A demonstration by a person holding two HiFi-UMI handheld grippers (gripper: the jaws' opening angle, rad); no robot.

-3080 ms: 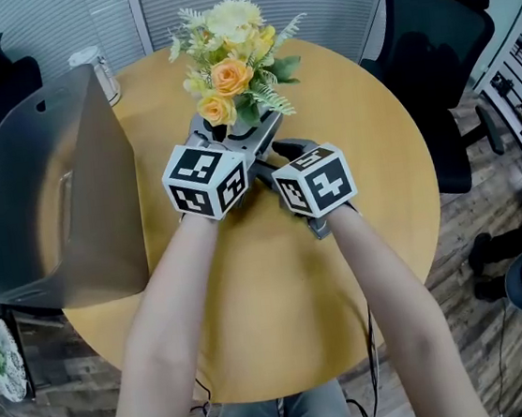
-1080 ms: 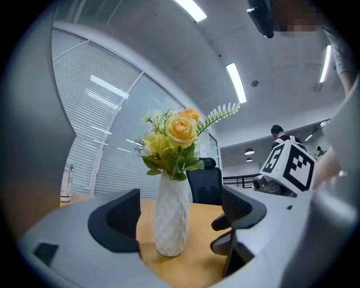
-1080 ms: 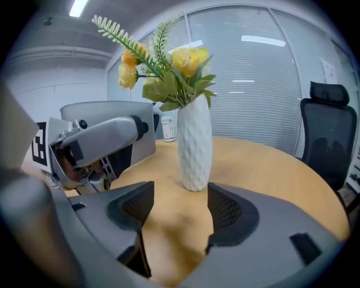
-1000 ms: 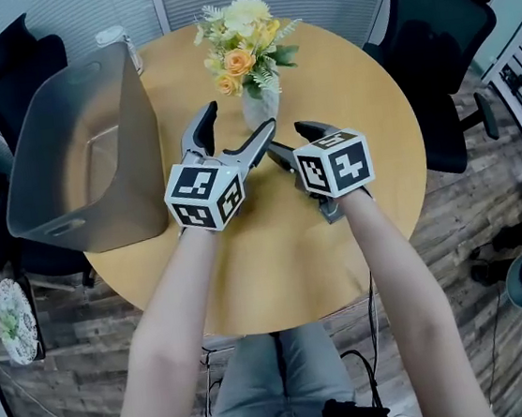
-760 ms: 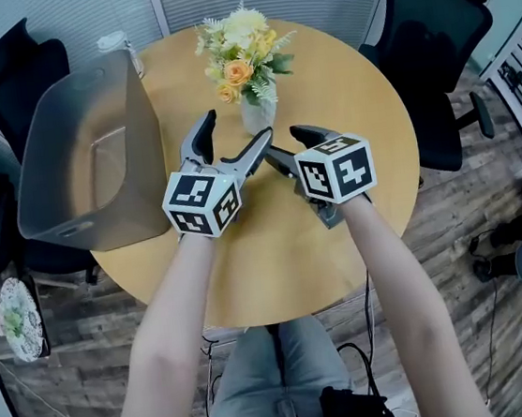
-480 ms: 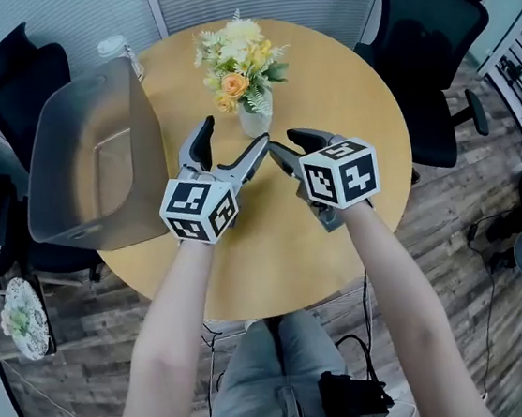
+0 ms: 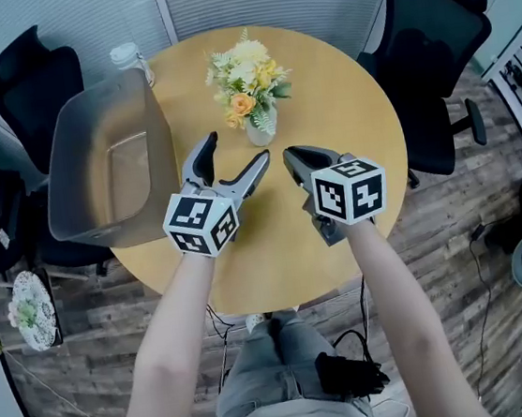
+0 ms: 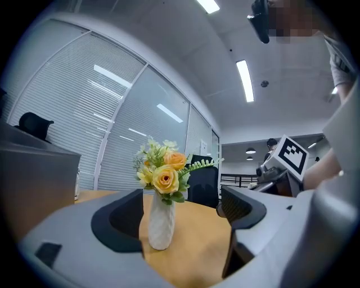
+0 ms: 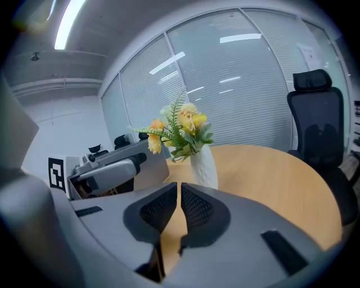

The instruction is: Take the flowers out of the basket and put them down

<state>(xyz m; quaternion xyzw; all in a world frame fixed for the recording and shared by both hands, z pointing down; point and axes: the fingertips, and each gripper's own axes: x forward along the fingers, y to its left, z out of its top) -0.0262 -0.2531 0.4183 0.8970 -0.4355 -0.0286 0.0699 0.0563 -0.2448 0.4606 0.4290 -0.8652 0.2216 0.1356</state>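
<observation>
what just changed: the right gripper [image 7: 291, 157] has just been closing its jaws on nothing. A second ago they were wide, now the pads sit nearly together with only a thin slit between them and nothing in it.

also changed: about three seconds back both grippers were right up at the vase [image 7: 261, 129] under the flowers [image 7: 246, 72]. Now both have backed off toward the person and the vase stands on its own.

left gripper [image 7: 237, 151]: jaws spread apart and empty. Its own view sees the vase through the gap, but it's well beyond the pads and not touched.

where the flowers are: upright in the white vase on the round wooden worktop [image 7: 343, 108]. They're out of the basket [image 7: 76, 178], just to its right and a bit beyond both grippers.

basket: grey, sitting at the left edge of the worktop, and nothing inside that I can see.

what it means: looks to me like the job is pretty much done. The flowers are out and set down, nobody's holding anything, and the hands seem to be clearing away.

count, flowers: one bunch, in one vase.

count, basket: one.

count, grippers: two, one wide and one closed up.

count, other stuff: one clear jar [image 7: 127, 57] at the far edge by the basket, and at least two black office chairs [image 7: 428, 31] around the worktop.
</observation>
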